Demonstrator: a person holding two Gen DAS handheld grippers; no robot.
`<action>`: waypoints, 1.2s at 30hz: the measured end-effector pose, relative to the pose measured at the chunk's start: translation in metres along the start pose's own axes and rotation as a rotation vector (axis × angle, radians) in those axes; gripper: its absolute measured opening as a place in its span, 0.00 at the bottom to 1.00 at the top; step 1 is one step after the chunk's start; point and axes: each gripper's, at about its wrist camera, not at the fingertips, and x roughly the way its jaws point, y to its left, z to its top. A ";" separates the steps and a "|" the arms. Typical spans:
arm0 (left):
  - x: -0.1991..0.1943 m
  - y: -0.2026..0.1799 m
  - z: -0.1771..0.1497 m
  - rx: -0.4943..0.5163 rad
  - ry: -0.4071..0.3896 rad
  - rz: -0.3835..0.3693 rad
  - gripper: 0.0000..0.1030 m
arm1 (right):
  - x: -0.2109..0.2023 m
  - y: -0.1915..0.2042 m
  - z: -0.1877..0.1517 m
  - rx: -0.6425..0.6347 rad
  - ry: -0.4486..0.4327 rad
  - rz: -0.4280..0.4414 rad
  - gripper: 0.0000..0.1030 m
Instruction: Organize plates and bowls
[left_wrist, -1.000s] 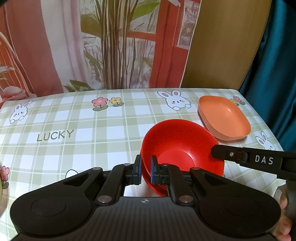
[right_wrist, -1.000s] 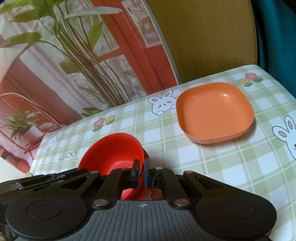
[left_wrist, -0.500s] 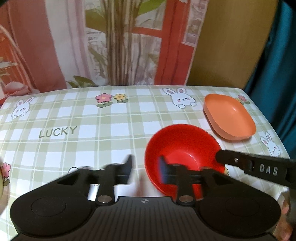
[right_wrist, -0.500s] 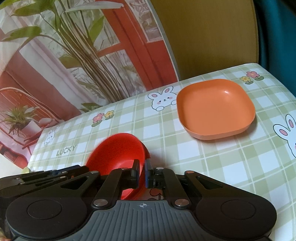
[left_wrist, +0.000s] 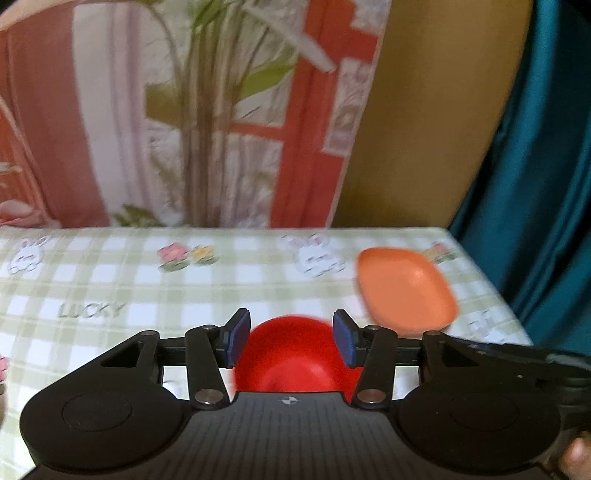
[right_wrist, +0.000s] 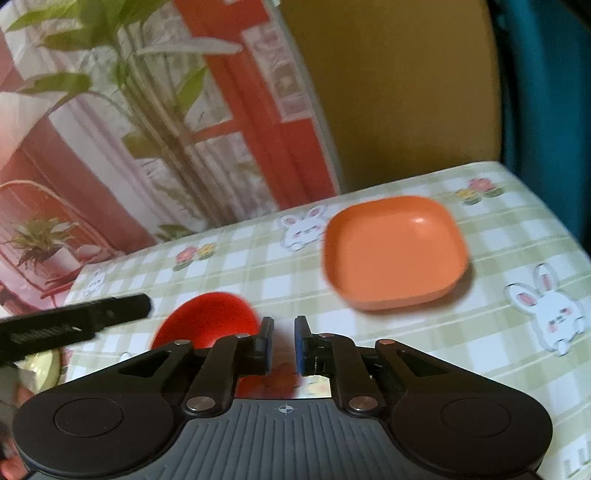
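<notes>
- The left hand-held gripper (left_wrist: 291, 338) hangs released, jaws wide, above the red bowl (left_wrist: 291, 356) on the checked worktop (left_wrist: 110, 280).
- The right hand-held gripper (right_wrist: 283, 341) is released too, jaws slightly parted, gripping nothing.
- The orange square plate (right_wrist: 395, 256) sits apart, beyond the bowl.

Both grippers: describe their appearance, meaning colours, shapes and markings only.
The left gripper and right gripper look alike: matte black linkage arms with silver pivot pins, two round black discs at the base, a grey ribbed centre panel bearing a small crosshair mark, and blue pads on the fingertips. No cables show. A bit of bare hand appears at the frame edges.
</notes>
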 end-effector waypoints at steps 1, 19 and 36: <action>0.000 -0.006 0.001 0.002 -0.007 -0.018 0.52 | -0.003 -0.006 0.001 0.001 -0.009 -0.010 0.12; 0.072 -0.089 -0.006 0.002 0.049 -0.013 0.54 | -0.004 -0.123 0.015 0.045 -0.078 -0.084 0.17; 0.137 -0.103 0.003 0.066 0.111 0.086 0.54 | 0.058 -0.137 0.045 -0.013 -0.076 -0.111 0.17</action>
